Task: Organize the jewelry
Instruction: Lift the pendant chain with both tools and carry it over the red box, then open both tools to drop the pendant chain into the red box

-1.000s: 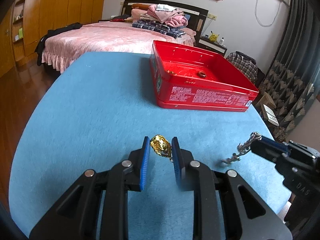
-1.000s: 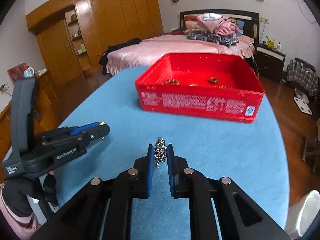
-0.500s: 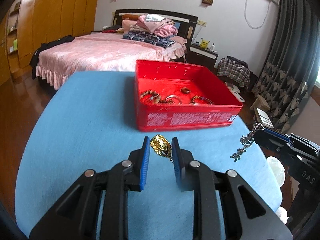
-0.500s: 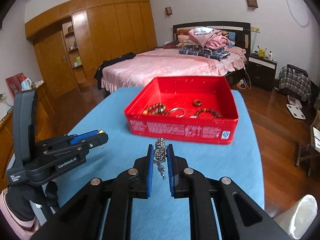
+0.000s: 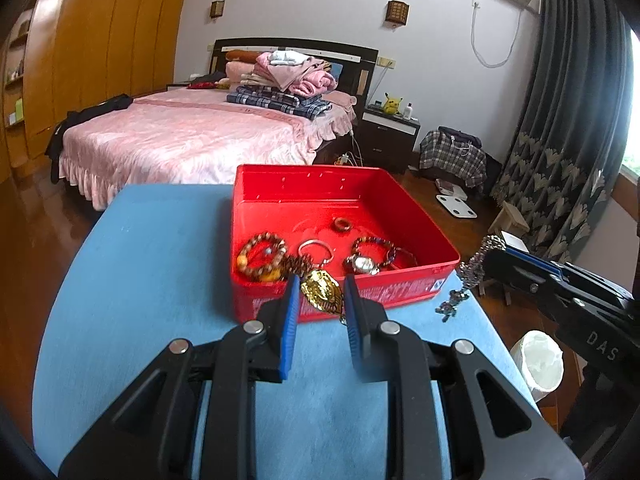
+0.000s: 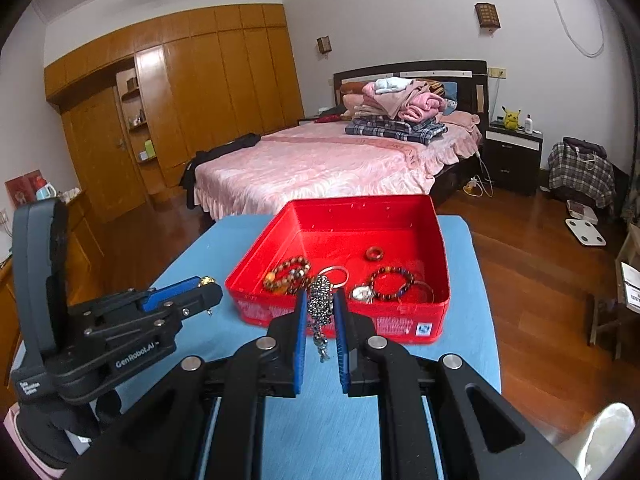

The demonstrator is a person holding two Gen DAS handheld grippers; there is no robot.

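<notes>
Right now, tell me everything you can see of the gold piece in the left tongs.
The gold piece is a shiny, yellow-metal ornament, roughly oval, with an embossed, faceted face; its motif is too small to read. A thin bit of chain or clasp dangles from its lower edge. It is pinched between the blue pads of the left tongs, lifted clear of the blue table, just short of the red box. From the right wrist view only a glint shows at the tips.

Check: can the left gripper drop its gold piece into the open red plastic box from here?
Probably yes: the left gripper holds the gold piece just short of the red box's lidless near wall, with nothing between.
</notes>
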